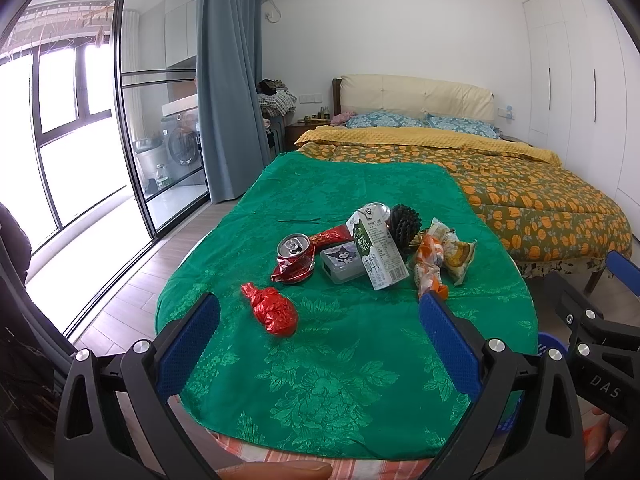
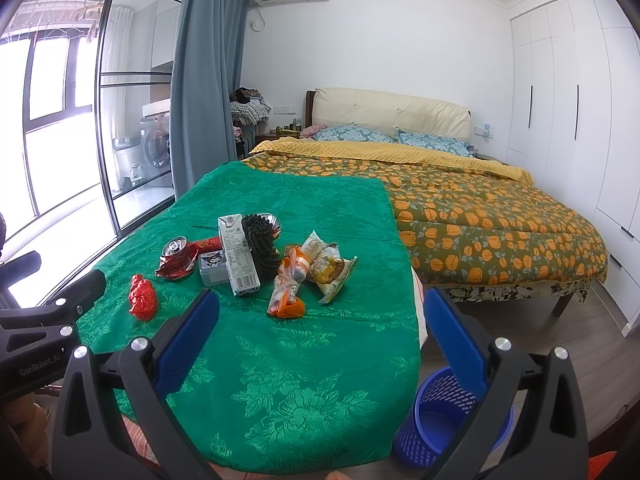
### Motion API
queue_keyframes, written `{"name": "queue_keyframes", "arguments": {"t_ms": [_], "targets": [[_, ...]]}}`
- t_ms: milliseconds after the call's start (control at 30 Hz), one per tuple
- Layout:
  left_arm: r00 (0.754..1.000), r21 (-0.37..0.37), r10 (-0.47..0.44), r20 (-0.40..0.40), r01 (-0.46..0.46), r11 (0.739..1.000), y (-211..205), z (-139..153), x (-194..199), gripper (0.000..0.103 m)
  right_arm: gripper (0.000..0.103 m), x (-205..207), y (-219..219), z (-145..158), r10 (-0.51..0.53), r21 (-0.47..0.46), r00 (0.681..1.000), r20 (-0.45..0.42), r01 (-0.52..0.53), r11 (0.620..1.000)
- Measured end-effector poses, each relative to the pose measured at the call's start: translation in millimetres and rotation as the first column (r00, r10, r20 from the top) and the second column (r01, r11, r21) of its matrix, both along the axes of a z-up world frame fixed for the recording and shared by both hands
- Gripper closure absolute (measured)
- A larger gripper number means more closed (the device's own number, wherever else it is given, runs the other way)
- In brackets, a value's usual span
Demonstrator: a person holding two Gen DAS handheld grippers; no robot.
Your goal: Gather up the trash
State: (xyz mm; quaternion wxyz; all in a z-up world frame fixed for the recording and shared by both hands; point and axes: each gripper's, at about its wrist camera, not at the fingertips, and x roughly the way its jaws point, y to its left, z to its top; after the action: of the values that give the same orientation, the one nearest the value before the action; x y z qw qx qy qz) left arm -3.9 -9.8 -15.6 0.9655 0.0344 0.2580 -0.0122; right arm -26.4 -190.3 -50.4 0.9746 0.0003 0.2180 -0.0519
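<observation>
Trash lies in a cluster on the green tablecloth: a crumpled red foil wrapper, a crushed red can, a milk carton, an orange snack wrapper and a yellow snack bag. My left gripper is open and empty, just short of the red foil wrapper. My right gripper is open and empty, near the orange wrapper. A blue mesh bin stands on the floor right of the table.
A small grey box, a black spiky ball and a silver can sit among the trash. A bed with an orange patterned quilt lies behind. Glass doors are on the left.
</observation>
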Motion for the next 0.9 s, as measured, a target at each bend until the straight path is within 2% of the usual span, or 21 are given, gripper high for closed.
{"name": "queue_keyframes", "arguments": {"t_ms": [900], "targets": [[1.000,0.001,0.002,-0.004,-0.002,1.000,4.8,-2.2,2.3,0.004,0.004,0.5,-0.9,-4.2,-0.001,0.000,1.000,-0.008,0.001,1.000]]}}
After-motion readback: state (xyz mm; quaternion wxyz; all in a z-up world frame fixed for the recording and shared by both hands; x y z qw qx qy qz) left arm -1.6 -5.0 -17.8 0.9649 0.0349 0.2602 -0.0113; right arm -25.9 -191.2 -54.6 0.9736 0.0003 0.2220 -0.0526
